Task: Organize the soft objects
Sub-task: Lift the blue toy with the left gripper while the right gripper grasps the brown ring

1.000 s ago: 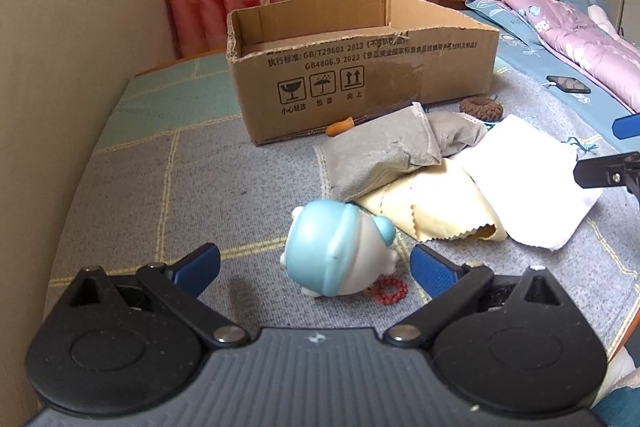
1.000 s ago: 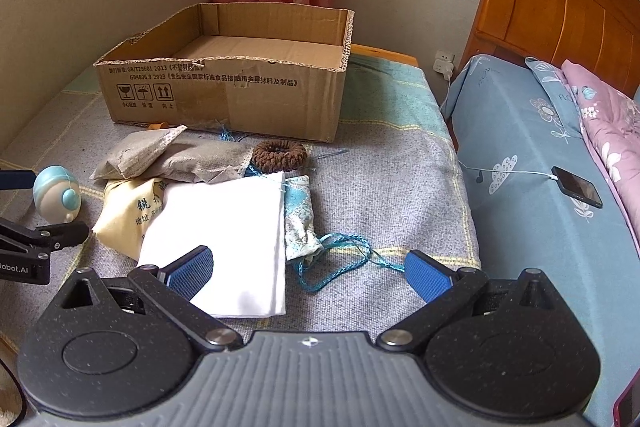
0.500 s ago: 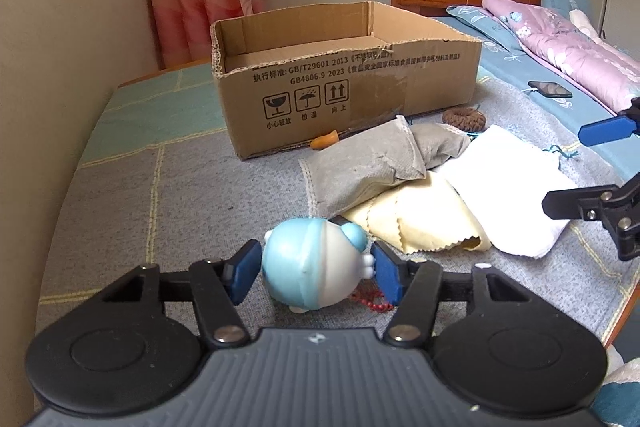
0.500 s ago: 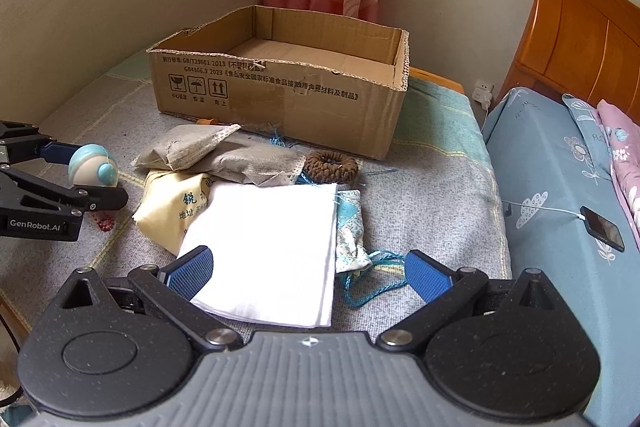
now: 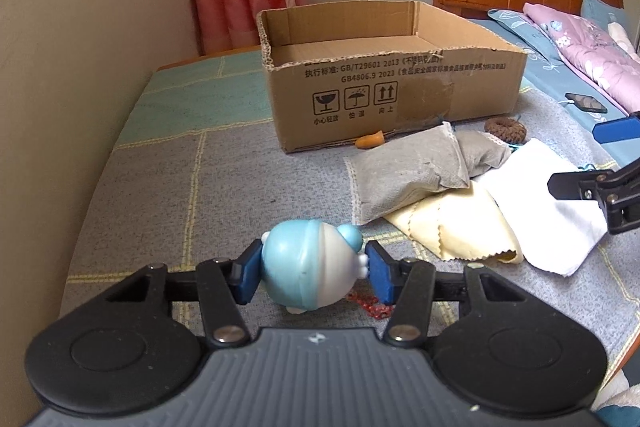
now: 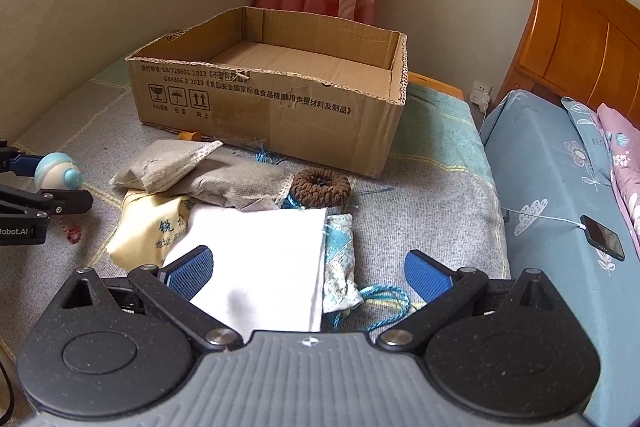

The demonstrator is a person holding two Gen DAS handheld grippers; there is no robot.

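Note:
My left gripper (image 5: 312,277) is shut on a blue and white round toy (image 5: 310,267) and holds it just above the grey bed cover; it also shows in the right wrist view (image 6: 56,173). My right gripper (image 6: 308,273) is open and empty, hovering over a white cloth (image 6: 264,267). An open cardboard box (image 5: 392,75) stands behind the pile; its inside looks empty (image 6: 300,59). Two grey pouches (image 5: 408,171), a yellow cloth (image 5: 456,227) and a brown hair tie (image 5: 505,128) lie in front of it.
A red bead bracelet (image 5: 370,305) lies under the toy. A patterned blue pouch with blue cord (image 6: 340,267) lies right of the white cloth. An orange-handled tool (image 5: 370,140) lies by the box. A phone (image 6: 602,237) is charging on the blue bedsheet. A wall is at left.
My left gripper closed on the blue toy and lifted it slightly off the cover. My right gripper moved closer over the white cloth and stayed open.

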